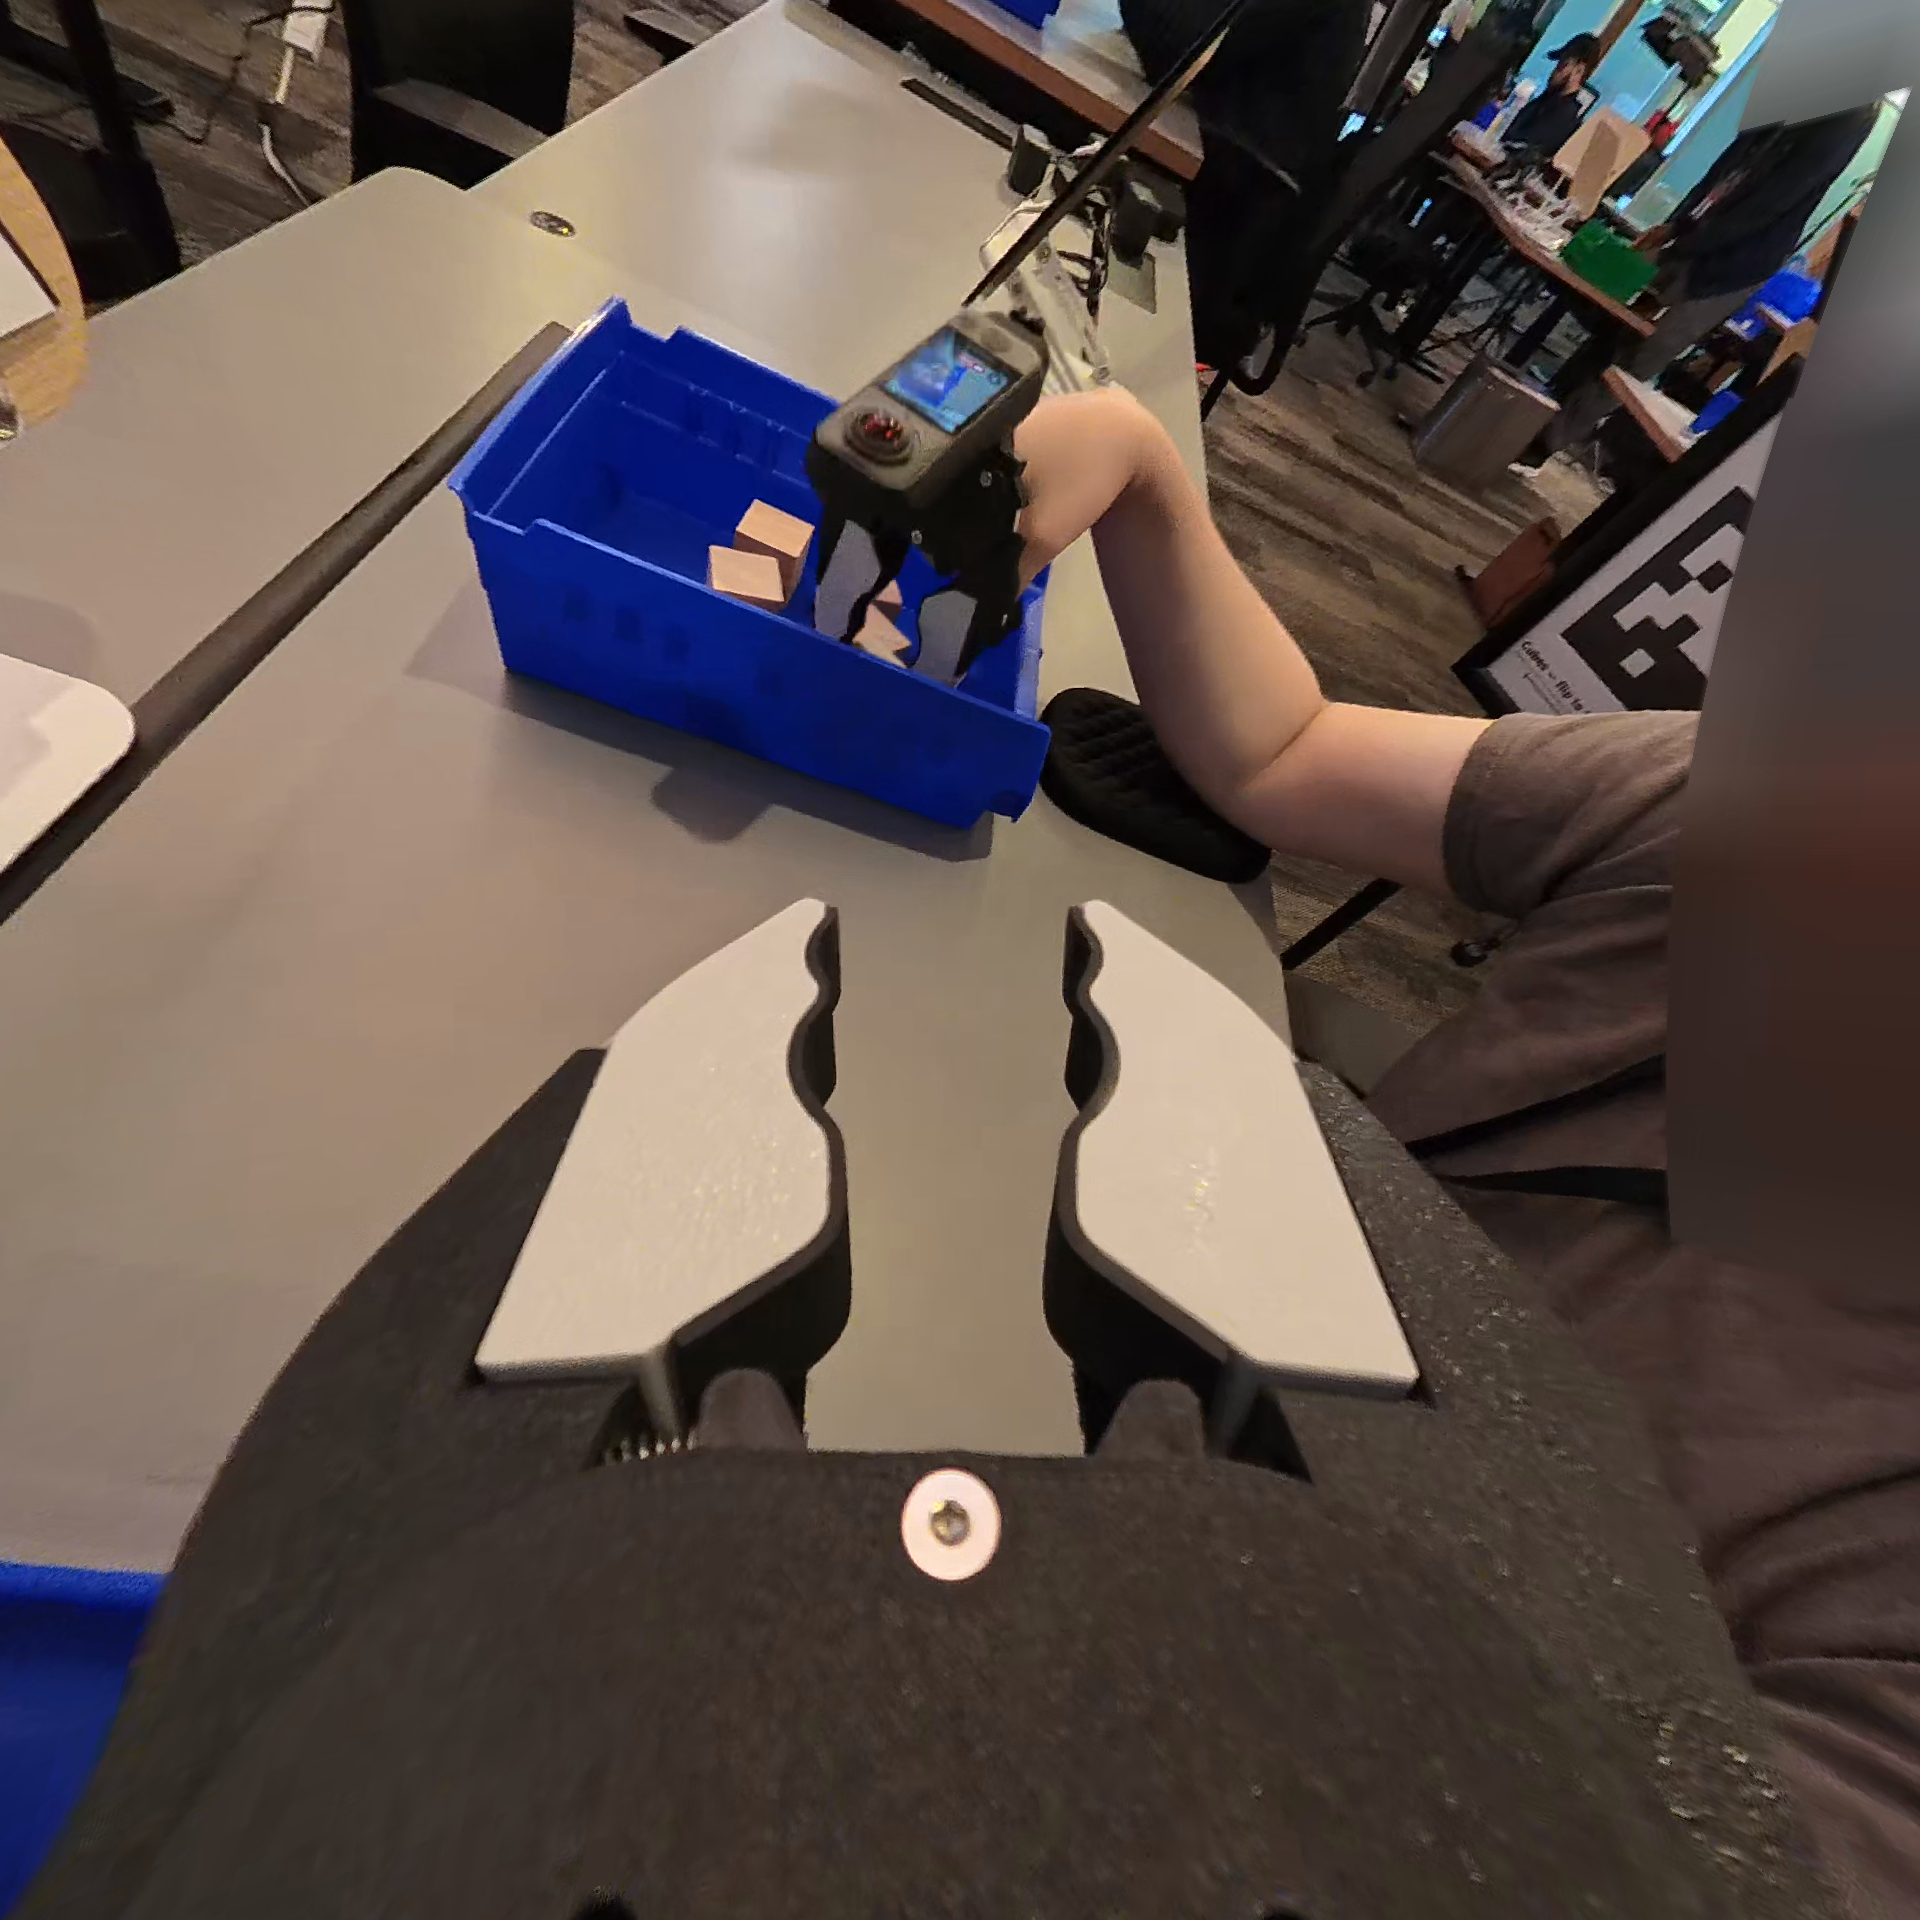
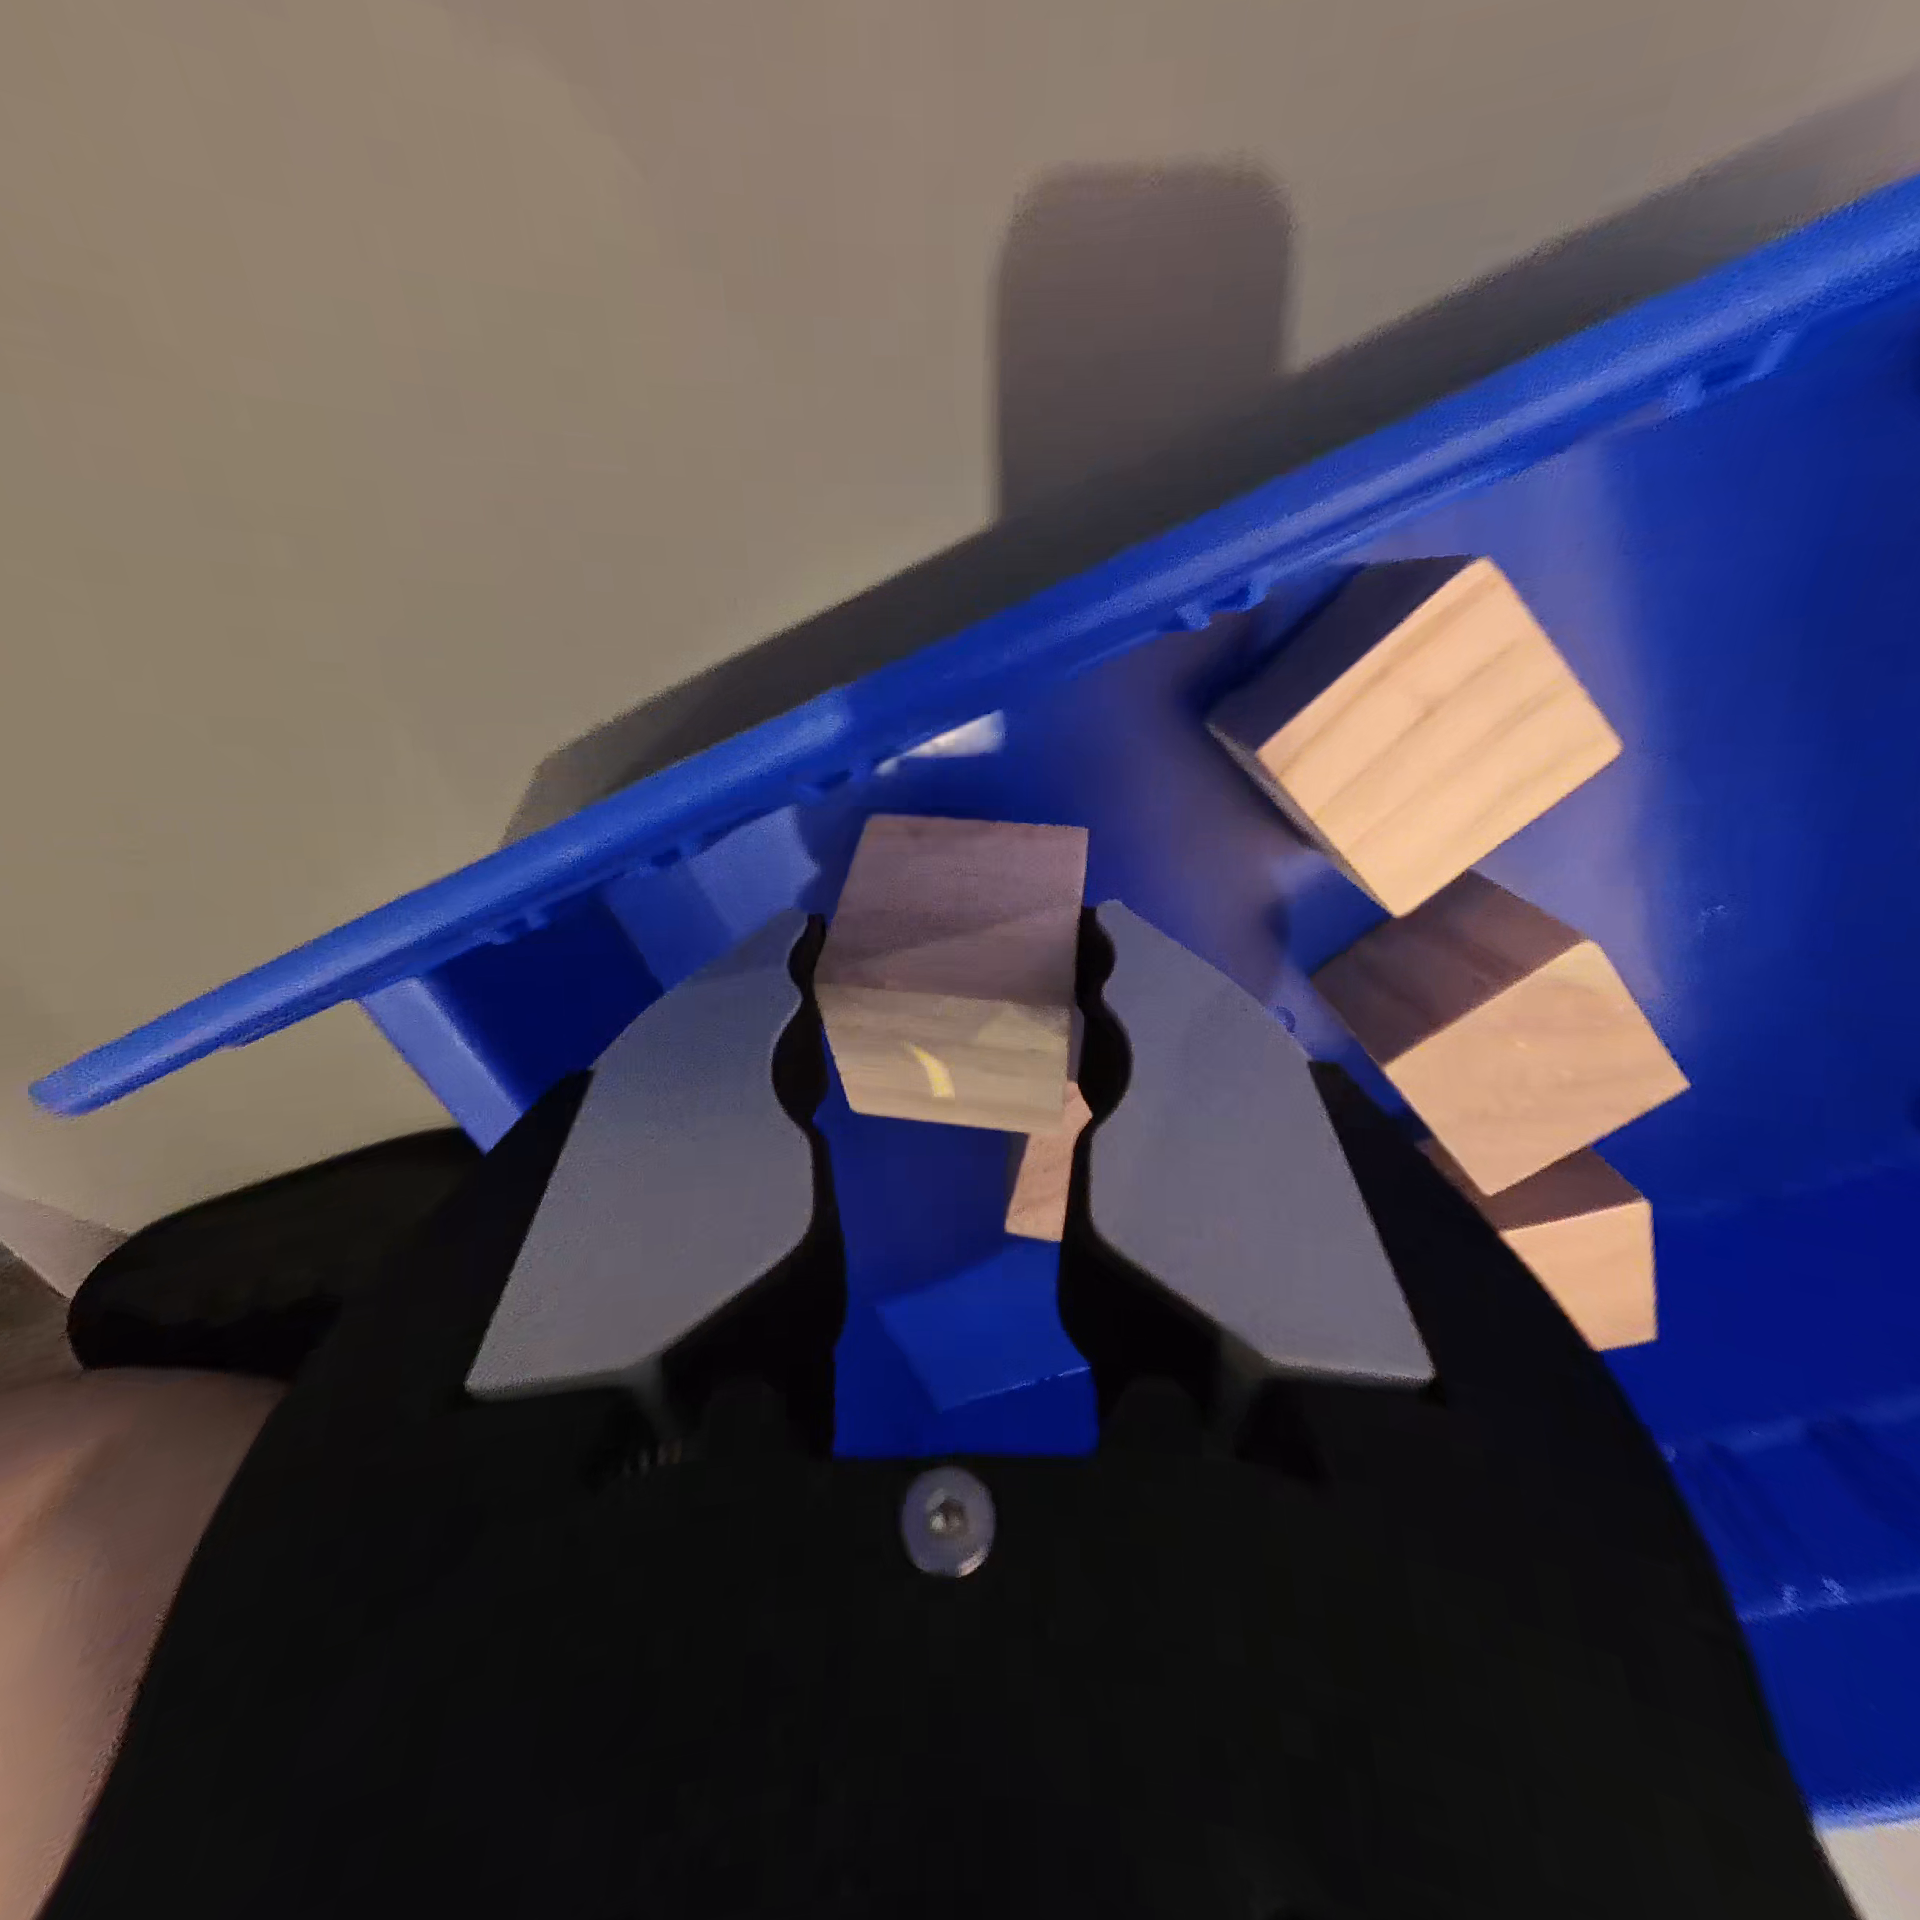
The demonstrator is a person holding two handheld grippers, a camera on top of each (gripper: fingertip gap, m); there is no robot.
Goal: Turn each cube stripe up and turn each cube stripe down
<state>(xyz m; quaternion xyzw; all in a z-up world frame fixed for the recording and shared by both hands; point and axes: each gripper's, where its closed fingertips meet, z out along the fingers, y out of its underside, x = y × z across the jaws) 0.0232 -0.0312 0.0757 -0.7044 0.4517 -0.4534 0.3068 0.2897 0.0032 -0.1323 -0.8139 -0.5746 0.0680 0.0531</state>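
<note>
Several plain wooden cubes lie in a blue plastic bin (image 1: 582,582) on the grey table (image 1: 312,935). My right gripper (image 2: 951,935) reaches down into the bin (image 2: 1714,1039) and is shut on one wooden cube (image 2: 951,966), which shows a small yellow mark on its near face. In the left wrist view the right gripper (image 1: 899,639) stands in the bin's right end, with two cubes (image 1: 764,561) beside it. Three more cubes (image 2: 1423,727) lie to the right. My left gripper (image 1: 951,925) is open and empty above bare table, well in front of the bin.
A black padded rest (image 1: 1143,790) lies at the table's right edge by the bin. A person's arm (image 1: 1226,644) holds the right gripper. A white object (image 1: 52,748) sits at the left. Another blue thing (image 1: 62,1662) shows at the lower left. Chairs and desks stand behind.
</note>
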